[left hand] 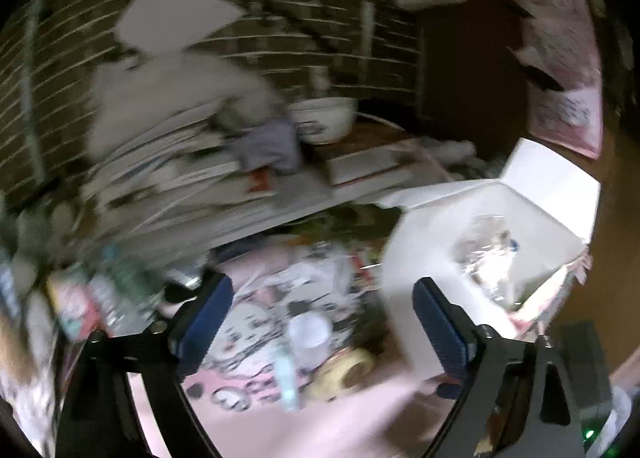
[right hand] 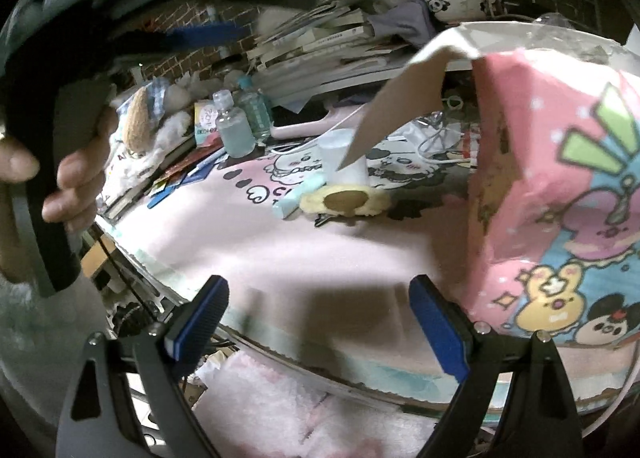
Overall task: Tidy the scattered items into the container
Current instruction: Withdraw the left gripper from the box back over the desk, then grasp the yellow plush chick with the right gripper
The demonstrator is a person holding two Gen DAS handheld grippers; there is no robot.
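Left wrist view shows the left gripper [left hand: 322, 322] with its blue-padded jaws spread wide and nothing between them, hovering over a pink cartoon-printed cloth [left hand: 256, 330]. Between the jaws and a little ahead lie a translucent plastic cup [left hand: 310, 334], a pale mint tube [left hand: 286, 376] and a yellow fluffy round item with a tan centre [left hand: 346, 374], the three close together on the cloth. To the right of the right-hand finger [left hand: 440, 338] stands the white-lined box [left hand: 420, 250], its flaps up; a crumpled clear plastic item [left hand: 486, 254] lies inside it. Ahead and left is a blurred stack of books [left hand: 168, 178], with a white bowl [left hand: 324, 118] beyond it.

From the right wrist view, the right gripper [right hand: 318, 322] is likewise wide open and empty, held above the near edge of the cloth [right hand: 280, 242]. The box's pink patterned wall [right hand: 552, 194] rises just right of the right-hand jaw. Well ahead sit the cup [right hand: 338, 158], the tube [right hand: 298, 196] and the fluffy item [right hand: 346, 200], touching or nearly so. Two clear bottles [right hand: 240, 126] stand farther ahead and left. At far left a hand [right hand: 76, 182] grips the other tool's handle.
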